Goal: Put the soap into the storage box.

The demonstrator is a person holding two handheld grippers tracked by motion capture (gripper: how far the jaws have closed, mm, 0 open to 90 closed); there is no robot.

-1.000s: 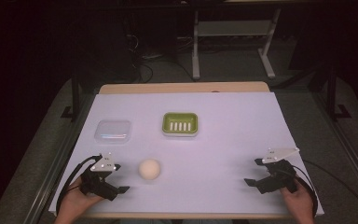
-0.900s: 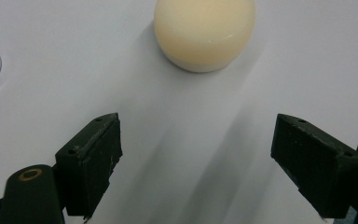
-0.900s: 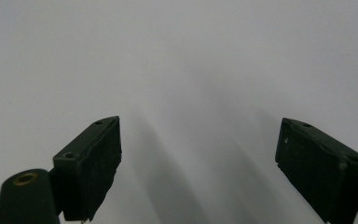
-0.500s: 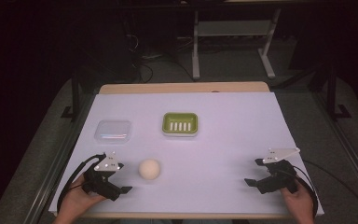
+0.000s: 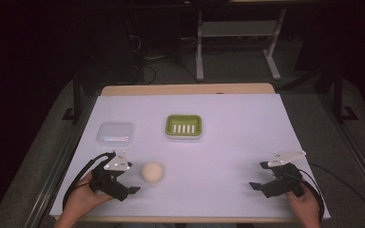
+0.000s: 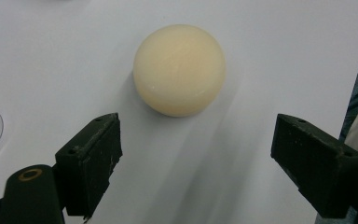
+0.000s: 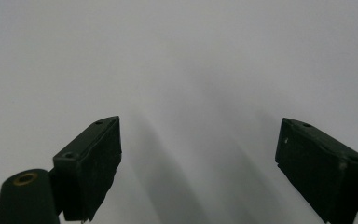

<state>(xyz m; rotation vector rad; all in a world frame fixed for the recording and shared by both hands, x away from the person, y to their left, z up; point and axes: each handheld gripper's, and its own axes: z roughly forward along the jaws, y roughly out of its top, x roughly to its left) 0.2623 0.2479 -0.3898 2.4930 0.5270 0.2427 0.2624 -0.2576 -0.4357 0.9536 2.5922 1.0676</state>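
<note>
The white table (image 5: 228, 142) is wide and smooth, and that is my biggest worry: nothing on it would stop a round thing once it starts rolling, and the near edge is not far behind my hands. Farther back sit the green soap dish (image 5: 184, 126) and the clear lid (image 5: 116, 132), well apart from where I am working, so I doubt I knock either. My right gripper (image 5: 262, 179) rests low at the near right with its jaws spread wide and nothing between them, bare table ahead of it; it is too far off to catch anything that gets away. My left gripper (image 5: 132, 183) is also wide open and holding nothing, aimed at the cream soap ball (image 6: 179, 70), which lies on the table just ahead of the jaw tips and slightly toward the left jaw, not yet between them. If I push forward off-centre, I judge the left jaw would nudge the ball first and send it rolling. If I close too early, the tips would pinch its near curve and squirt it forward.
</note>
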